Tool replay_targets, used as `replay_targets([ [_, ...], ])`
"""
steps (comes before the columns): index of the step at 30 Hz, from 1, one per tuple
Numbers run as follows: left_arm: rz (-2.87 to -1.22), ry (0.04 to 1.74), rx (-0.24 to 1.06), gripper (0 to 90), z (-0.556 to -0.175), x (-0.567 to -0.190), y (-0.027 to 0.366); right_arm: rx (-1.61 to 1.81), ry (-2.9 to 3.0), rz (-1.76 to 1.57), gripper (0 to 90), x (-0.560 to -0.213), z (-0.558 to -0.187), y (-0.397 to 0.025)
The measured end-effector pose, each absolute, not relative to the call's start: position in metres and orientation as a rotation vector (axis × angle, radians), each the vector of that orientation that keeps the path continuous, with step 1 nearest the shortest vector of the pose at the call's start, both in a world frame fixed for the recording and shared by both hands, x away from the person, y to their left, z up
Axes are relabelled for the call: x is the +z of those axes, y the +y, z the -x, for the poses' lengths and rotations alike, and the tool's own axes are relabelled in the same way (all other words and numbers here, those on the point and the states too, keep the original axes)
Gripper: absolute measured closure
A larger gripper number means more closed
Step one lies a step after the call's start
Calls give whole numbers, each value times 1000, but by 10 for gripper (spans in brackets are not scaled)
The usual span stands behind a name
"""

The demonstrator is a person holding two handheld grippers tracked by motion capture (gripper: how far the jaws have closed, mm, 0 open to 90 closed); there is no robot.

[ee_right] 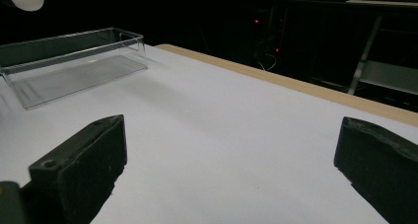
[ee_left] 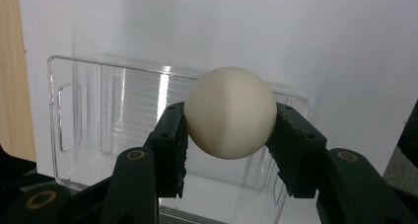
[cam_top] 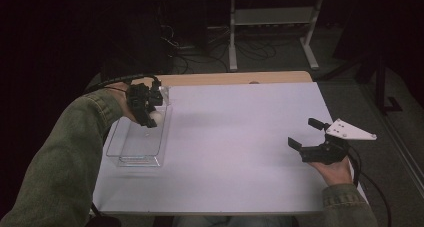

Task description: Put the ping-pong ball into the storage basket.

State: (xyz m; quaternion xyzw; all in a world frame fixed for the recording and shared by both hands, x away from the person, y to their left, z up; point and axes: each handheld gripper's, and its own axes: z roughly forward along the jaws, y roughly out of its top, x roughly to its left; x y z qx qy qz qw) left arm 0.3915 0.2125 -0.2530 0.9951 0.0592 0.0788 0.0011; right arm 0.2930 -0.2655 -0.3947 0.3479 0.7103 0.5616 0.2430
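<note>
My left claw (ee_left: 229,150) pinches the white ball (ee_left: 230,112) by its sides, holding it over the clear tray (ee_left: 64,116), probably for a clean drop inside. My right claw (cam_top: 311,134) waits wide open and empty, well apart from the tray.

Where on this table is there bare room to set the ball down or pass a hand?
The white table is bare from the clear tray across to the right gripper, and along the far wooden edge. The tray's floor looks bare too. It is crowded only above the tray, where the left gripper holds the ball.
</note>
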Motion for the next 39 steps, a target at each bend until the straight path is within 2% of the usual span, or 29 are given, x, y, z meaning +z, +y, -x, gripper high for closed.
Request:
replay_targets([
  [23,-3134,251,228,517,-387,-258,238,1530,1951,-953,0,-395,-293,-264],
  [39,-3138,227,193,517,-387,-270,236,1525,1955,-951,0,-396,-293,-264],
])
